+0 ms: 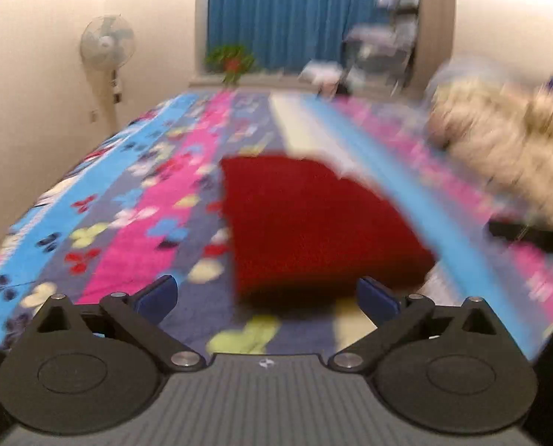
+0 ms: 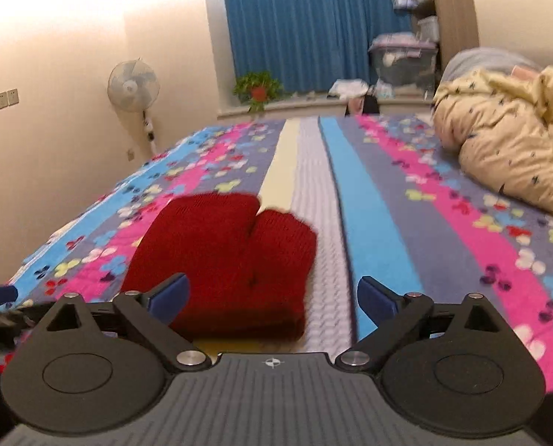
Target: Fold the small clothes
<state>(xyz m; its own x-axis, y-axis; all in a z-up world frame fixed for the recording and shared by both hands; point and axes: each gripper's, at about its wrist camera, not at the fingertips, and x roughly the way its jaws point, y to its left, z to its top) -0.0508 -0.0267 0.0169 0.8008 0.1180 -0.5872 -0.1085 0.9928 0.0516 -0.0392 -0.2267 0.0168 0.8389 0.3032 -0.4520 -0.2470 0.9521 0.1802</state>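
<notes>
A red knitted cloth (image 2: 224, 260) lay on the bed (image 2: 380, 200), on top of a bright striped blanket with little butterflies. It looked already folded over, with two rounded lumps at the far end and a thick edge at the near end. The right tongs (image 2: 272, 299) were wide apart and held nothing. The red cloth sat just in front of them and a bit to the left, and its near edge reached between the blue pads (image 2: 168, 297). The left tongs (image 1: 267, 297) were wide apart too and held nothing. From that side, the red cloth (image 1: 313, 230) lay straight ahead and a little to the right, but that picture was blurry. The cloth's long way seemed to run away from both tongs, toward the blue curtain (image 2: 306, 22). Both tongs were near the close edge, and the right one looked a bit nearer. A yellow quilt (image 2: 507, 141) was bunched up well apart on the right. Another fold would likely start from that near edge.
</notes>
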